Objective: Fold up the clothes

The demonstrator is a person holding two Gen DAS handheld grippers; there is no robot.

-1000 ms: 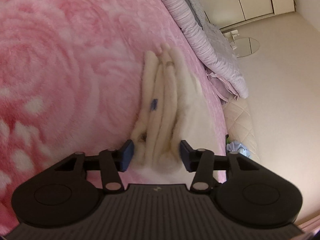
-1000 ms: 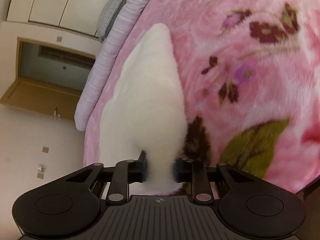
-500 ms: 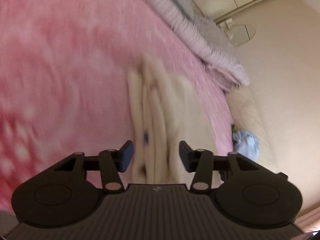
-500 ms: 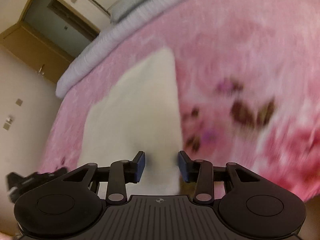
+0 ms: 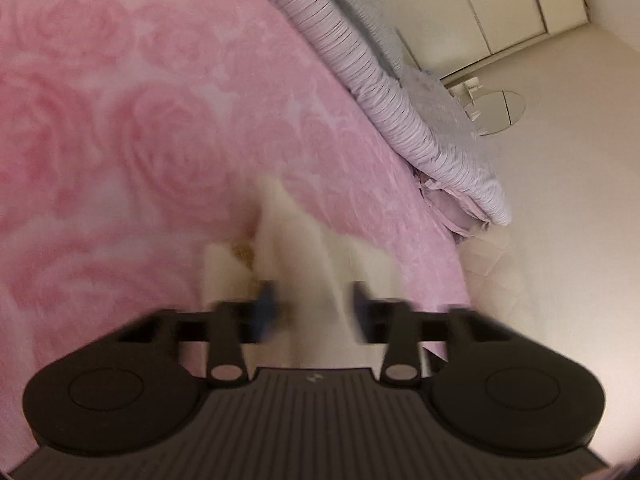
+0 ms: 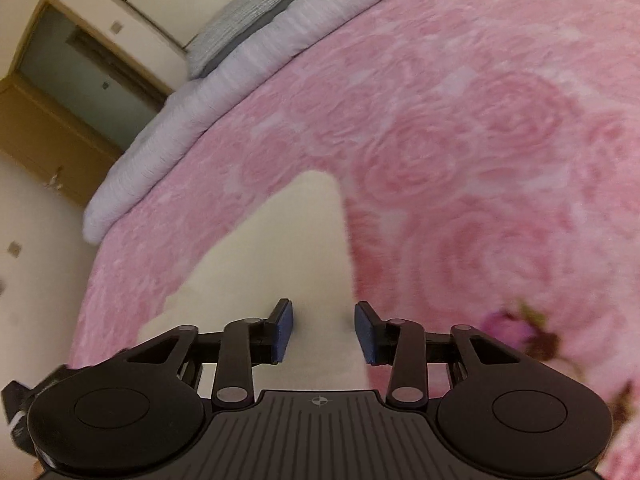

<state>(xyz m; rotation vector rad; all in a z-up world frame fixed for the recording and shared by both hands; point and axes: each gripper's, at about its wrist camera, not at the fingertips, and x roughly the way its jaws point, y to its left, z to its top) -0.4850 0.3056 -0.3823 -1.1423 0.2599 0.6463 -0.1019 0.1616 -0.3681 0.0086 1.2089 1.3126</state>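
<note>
A folded cream-white fleece garment [image 6: 288,256] lies on the pink rose blanket [image 6: 480,160]. In the left wrist view the garment [image 5: 304,264] is blurred and shows stacked folded edges. My left gripper [image 5: 314,308] is open, its blue pads on either side of the garment's near end. My right gripper [image 6: 324,330] is open, with its pads spread over the garment's near edge and nothing held between them.
A lilac striped duvet [image 5: 384,92] and grey pillows [image 6: 248,20] lie along the far edge of the bed. A wooden door frame [image 6: 52,120] and white wardrobes [image 5: 500,12] stand beyond. The bed edge drops to the floor on the right in the left wrist view.
My right gripper has opened and let go of the garment. Both grippers have pulled back and swung, so the garment sits lower in the views. The left stays open.
</note>
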